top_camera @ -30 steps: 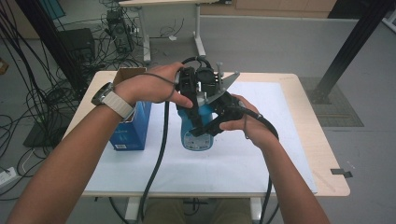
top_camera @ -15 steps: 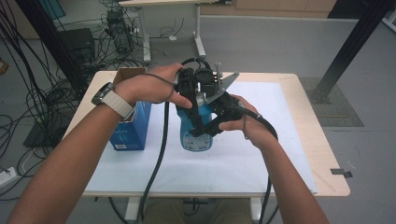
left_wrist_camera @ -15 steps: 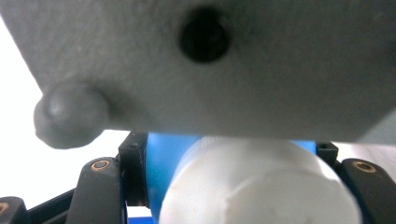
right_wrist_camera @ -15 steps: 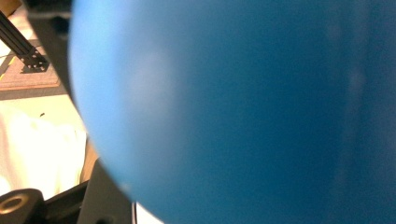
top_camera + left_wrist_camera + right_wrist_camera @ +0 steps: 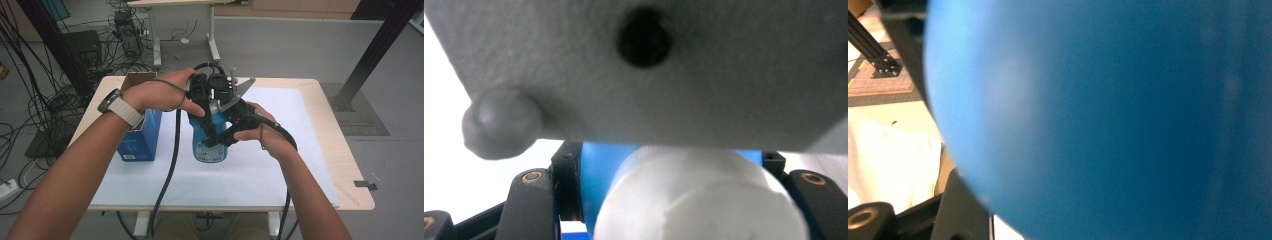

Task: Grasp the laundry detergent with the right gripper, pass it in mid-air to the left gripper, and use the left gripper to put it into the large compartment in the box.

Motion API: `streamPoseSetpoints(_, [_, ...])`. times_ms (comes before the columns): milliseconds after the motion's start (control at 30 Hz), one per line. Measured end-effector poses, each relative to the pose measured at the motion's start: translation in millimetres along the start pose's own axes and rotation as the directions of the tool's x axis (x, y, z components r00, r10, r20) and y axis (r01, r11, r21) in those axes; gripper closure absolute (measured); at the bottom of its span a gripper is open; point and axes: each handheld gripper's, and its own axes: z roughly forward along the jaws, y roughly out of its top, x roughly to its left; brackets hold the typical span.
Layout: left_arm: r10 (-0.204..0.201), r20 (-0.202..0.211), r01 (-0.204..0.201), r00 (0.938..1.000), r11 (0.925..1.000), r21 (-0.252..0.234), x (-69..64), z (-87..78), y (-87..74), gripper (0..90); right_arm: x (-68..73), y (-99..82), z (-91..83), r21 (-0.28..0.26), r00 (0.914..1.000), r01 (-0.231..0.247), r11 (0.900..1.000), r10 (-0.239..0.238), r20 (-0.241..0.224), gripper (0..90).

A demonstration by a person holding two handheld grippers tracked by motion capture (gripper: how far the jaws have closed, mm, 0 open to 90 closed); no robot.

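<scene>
Gripping blue bottle (image 5: 210,142) | left jaws just closed on white cap (image 5: 704,200) | right jaws clamp body

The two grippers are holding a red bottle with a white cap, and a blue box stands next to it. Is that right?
Not quite: the plastic bottle is blue, not red, as the high view shows. Both the left gripper and the right gripper hold it, its cap is white, and the blue cardboard box stands beside it.
</scene>
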Motion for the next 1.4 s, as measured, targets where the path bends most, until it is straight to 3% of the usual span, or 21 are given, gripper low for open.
streamPoseSetpoints(167, [0.000,0.003,0.000,1.0000,1.0000,-0.003,0.1,0.2,-0.4,37.7,0.9,0.3,0.4,-0.004,0.9998,-0.011,0.9999,0.011,-0.018,43.6])
streamPoseSetpoints(1400, [0.000,-0.001,0.000,1.0000,0.9997,-0.024,0.5,-1.9,-5.3,37.6,0.4,5.0,0.7,0.020,0.9999,-0.005,0.9998,0.005,-0.010,43.6])
